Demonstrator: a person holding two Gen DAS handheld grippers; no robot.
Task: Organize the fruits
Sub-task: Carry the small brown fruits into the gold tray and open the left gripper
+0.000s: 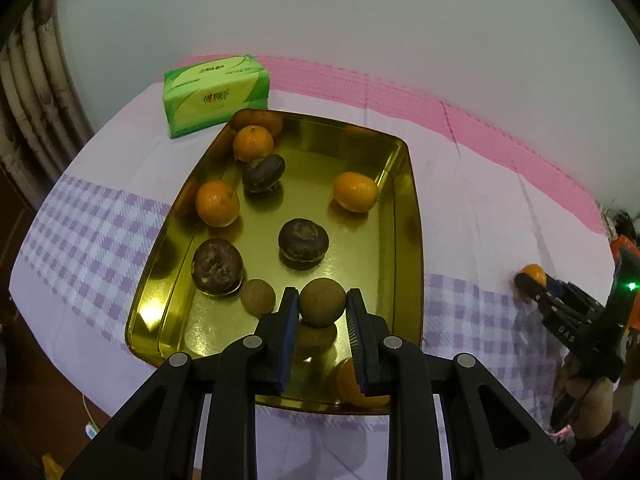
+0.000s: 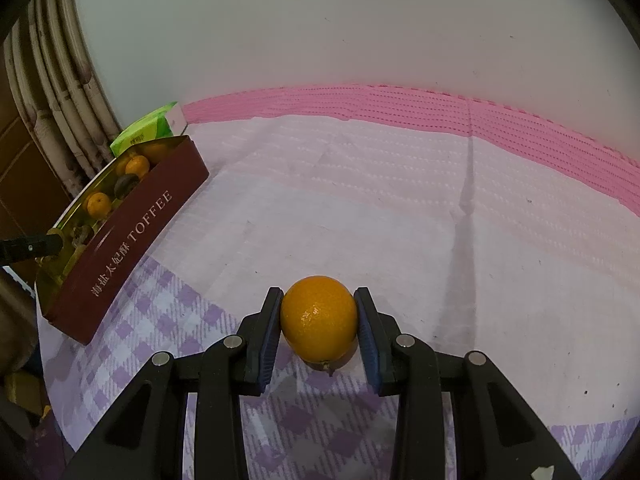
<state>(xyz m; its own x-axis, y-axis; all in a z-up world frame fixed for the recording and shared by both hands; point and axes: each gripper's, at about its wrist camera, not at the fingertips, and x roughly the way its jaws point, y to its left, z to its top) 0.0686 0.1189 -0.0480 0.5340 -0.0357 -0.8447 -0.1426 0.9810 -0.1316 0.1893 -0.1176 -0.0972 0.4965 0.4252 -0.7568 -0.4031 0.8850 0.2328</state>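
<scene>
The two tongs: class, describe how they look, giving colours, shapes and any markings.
Both the left tongs and the right tongs are matte black, with angular linkage arms showing triangular cut-outs and round silver pins. Their fingers carry blue ribbed pads. From the left view, the right tongs' body shows orange, a green light and white lettering.

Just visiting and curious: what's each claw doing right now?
Left gripper: closed on a small brown fruit over the gold tin.
Right gripper: closed on an orange.
</scene>
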